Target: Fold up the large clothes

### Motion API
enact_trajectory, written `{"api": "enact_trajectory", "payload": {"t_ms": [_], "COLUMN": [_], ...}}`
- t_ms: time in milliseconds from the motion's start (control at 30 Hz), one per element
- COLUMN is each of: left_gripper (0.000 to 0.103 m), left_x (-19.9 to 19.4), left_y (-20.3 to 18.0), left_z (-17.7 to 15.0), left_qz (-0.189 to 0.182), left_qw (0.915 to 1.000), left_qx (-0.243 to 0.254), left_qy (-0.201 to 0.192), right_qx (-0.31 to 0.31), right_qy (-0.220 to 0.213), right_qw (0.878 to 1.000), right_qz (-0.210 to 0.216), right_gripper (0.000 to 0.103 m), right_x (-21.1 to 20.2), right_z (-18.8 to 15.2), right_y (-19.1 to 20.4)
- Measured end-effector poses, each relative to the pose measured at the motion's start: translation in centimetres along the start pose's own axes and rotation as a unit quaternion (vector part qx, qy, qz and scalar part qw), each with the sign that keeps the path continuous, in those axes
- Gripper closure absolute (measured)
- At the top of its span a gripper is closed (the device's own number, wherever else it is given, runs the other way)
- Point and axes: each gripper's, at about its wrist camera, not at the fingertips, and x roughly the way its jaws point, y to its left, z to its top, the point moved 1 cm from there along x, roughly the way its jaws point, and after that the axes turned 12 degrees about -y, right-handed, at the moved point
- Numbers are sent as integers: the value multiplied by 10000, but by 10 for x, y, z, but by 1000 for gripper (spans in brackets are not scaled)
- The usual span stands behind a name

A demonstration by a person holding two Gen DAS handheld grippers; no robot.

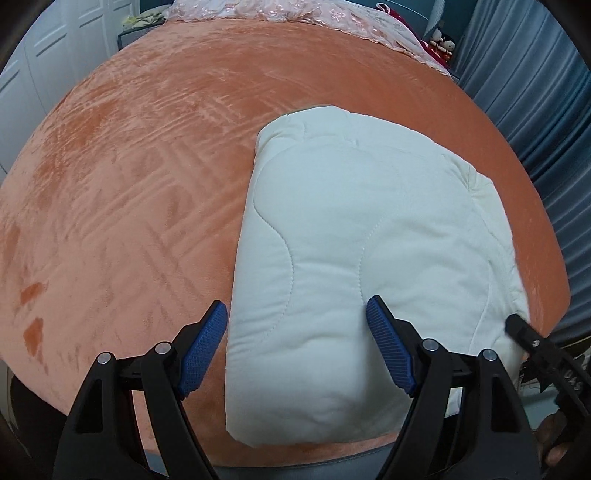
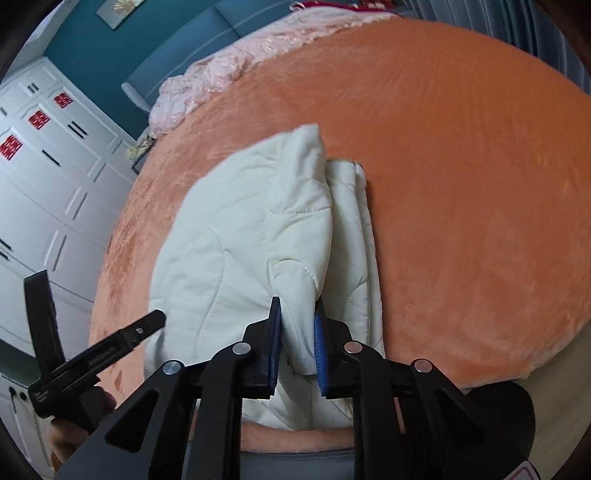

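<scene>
A cream quilted garment (image 1: 354, 236) lies folded into a thick rectangle on the orange bedspread (image 1: 140, 177), near the bed's front edge. My left gripper (image 1: 297, 314) is open over the garment's near left corner, one blue pad off its left edge, the other above it. My right gripper (image 2: 297, 314) is shut on a raised fold of the garment (image 2: 295, 229) at its right side, lifting the top layer into a ridge. The right gripper also shows in the left wrist view (image 1: 532, 343) at the garment's right corner. The left gripper shows in the right wrist view (image 2: 110, 343).
A pink lace cover (image 1: 295, 14) lies bunched at the bed's far end. White wardrobe doors (image 2: 48, 177) stand left of the bed, grey-blue curtains (image 1: 535, 92) on the right. Toys (image 1: 443, 44) sit by the far right corner. The bed's front edge (image 2: 288, 439) is just below the grippers.
</scene>
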Motion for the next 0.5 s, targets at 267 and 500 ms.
{"api": "enact_trajectory", "payload": {"t_ms": [267,500], "left_gripper": [26,22], "left_x": [-4,5], "left_y": [-8,-8], "left_z": [-16,-23], "left_qz": [76,226], "left_qw": [9998,9996], "left_qx": [158,182], "left_qy": [56,42], "right_qx": [-211,-140], "right_qy": [395,462], "right_qw": [9975,9976], "right_qz": [-538,-503], "right_gripper": [88,83], "right_x": [31,45], "right_z": [-29,-29], "right_y": [-11,-14]}}
